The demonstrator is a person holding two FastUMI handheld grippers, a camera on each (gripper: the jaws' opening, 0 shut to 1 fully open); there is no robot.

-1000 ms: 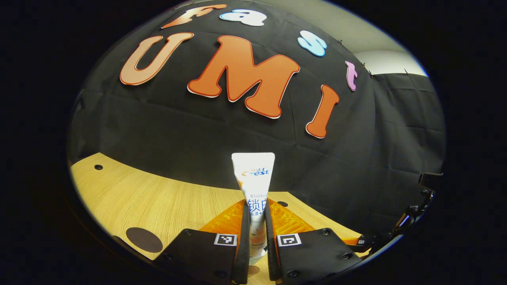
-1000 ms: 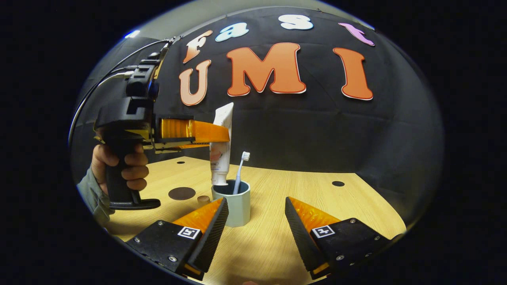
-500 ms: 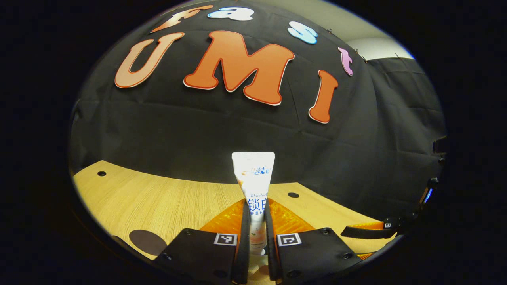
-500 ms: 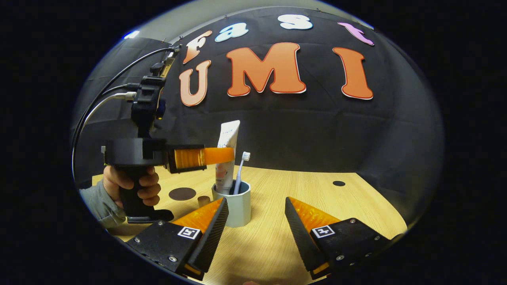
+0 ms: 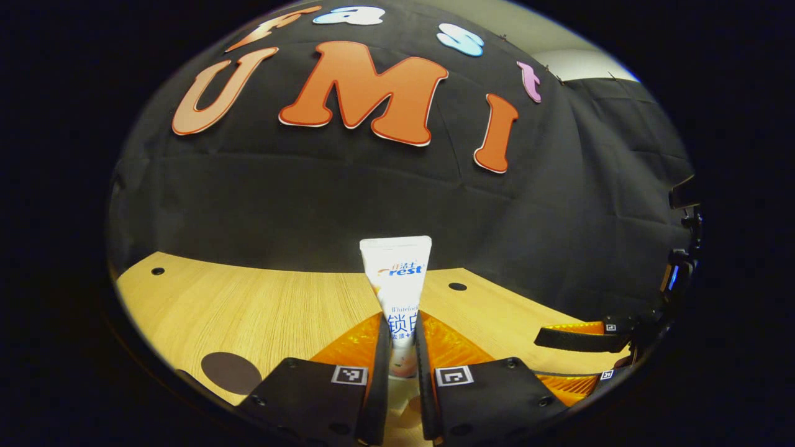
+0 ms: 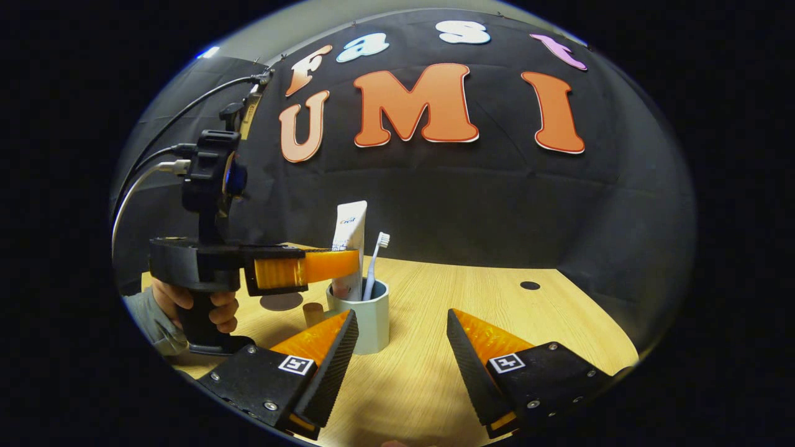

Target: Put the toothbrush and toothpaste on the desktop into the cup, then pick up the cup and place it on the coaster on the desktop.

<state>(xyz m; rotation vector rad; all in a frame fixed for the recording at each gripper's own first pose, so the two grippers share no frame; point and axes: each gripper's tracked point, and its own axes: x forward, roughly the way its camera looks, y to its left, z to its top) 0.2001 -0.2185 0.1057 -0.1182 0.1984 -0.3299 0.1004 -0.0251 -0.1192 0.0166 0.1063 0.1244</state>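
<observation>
A white toothpaste tube [image 5: 396, 285] stands upright, and my left gripper [image 5: 400, 366] is shut on its lower half. In the right gripper view that left gripper [image 6: 349, 263] holds the toothpaste tube [image 6: 348, 242] with its lower end down inside the pale blue-grey cup [image 6: 363, 320]. A white toothbrush [image 6: 374, 264] leans in the same cup, head up. My right gripper [image 6: 400, 316] is open, low over the table just in front of the cup, gripping nothing. A dark brown round coaster [image 6: 281, 302] lies on the table left of the cup, also visible as the coaster [image 5: 231, 372].
A small tan cylinder [image 6: 312, 313] stands between coaster and cup. A hand [image 6: 214, 307] holds the left gripper's handle, with cables running up from it. The wooden table [image 6: 497, 310] has small holes [image 6: 530, 285]. My right gripper's fingers [image 5: 574, 338] show at the far right.
My left gripper has come down with the toothpaste, whose lower end went from just above the cup's rim to well inside the cup. The right gripper has stayed put, open.
</observation>
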